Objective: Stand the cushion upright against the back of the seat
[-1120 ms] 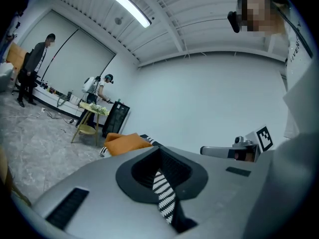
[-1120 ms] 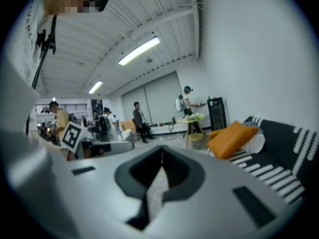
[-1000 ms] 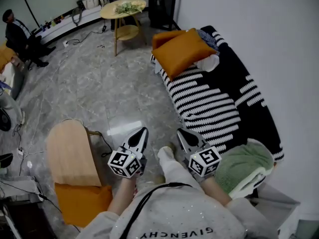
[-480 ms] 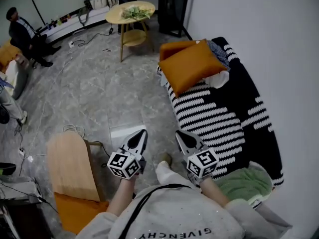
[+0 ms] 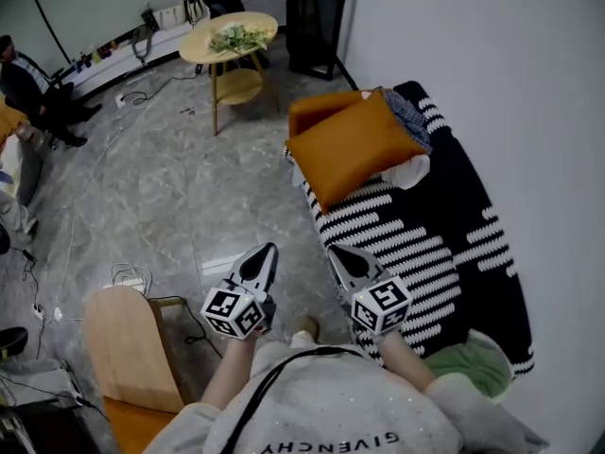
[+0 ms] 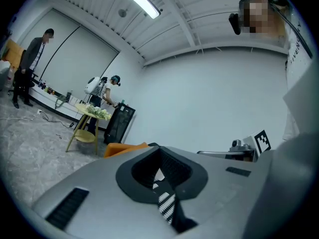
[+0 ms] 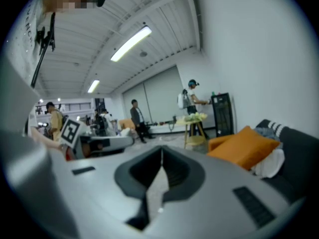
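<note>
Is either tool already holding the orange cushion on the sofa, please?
No, the left tool and right tool are both shut and empty, apart from the orange cushion at the striped sofa's far end.

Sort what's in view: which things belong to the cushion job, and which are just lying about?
Job: orange cushion, at the far end of the striped sofa; left gripper and right gripper, both shut and empty.
Lying about: round table, wooden chair, green fabric bundle, white pillow, black cabinet.
</note>
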`<state>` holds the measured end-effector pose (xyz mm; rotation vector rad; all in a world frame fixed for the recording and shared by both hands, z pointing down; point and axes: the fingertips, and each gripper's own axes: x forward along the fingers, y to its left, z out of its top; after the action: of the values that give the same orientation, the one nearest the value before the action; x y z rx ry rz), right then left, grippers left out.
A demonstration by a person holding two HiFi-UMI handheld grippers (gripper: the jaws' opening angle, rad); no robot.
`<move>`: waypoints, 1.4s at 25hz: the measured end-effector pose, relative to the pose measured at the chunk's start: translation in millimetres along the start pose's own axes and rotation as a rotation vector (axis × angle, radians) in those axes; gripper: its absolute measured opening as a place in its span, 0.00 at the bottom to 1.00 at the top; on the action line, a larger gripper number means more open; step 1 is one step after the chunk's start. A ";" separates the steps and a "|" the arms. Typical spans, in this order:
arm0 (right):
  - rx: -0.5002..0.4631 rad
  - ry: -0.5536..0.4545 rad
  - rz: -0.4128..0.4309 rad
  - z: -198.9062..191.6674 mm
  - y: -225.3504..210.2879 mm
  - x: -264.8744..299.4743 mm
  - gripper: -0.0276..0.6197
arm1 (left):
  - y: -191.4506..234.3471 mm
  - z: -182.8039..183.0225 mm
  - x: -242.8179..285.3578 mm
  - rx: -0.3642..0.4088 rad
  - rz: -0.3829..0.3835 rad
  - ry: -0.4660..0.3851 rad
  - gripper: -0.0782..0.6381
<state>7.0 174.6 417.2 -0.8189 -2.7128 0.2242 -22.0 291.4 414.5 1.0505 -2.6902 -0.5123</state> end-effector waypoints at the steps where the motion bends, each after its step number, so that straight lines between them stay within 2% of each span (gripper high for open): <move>1: 0.000 -0.002 -0.002 3.2 -5.9 4.0 0.07 | 2.2 0.5 6.5 -0.002 0.000 0.003 0.14; 10: 0.072 -0.004 -0.058 -0.2 -47.1 19.9 0.07 | 23.8 -6.4 44.8 -0.041 -0.006 0.056 0.14; 16: 0.100 -0.007 -0.128 1.4 -78.8 40.4 0.07 | 44.2 -1.9 90.2 -0.036 -0.060 0.079 0.14; 27: 0.117 0.016 -0.243 45.4 -146.6 122.3 0.07 | 103.7 43.0 201.9 -0.044 -0.198 0.129 0.14; 35: 0.143 0.070 -0.276 52.5 -172.3 199.9 0.07 | 176.9 63.6 247.2 -0.058 -0.212 0.171 0.14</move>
<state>-257.3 141.3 454.9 -0.3991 -2.6686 0.3156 -329.6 258.6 441.7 1.3080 -2.4169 -0.5084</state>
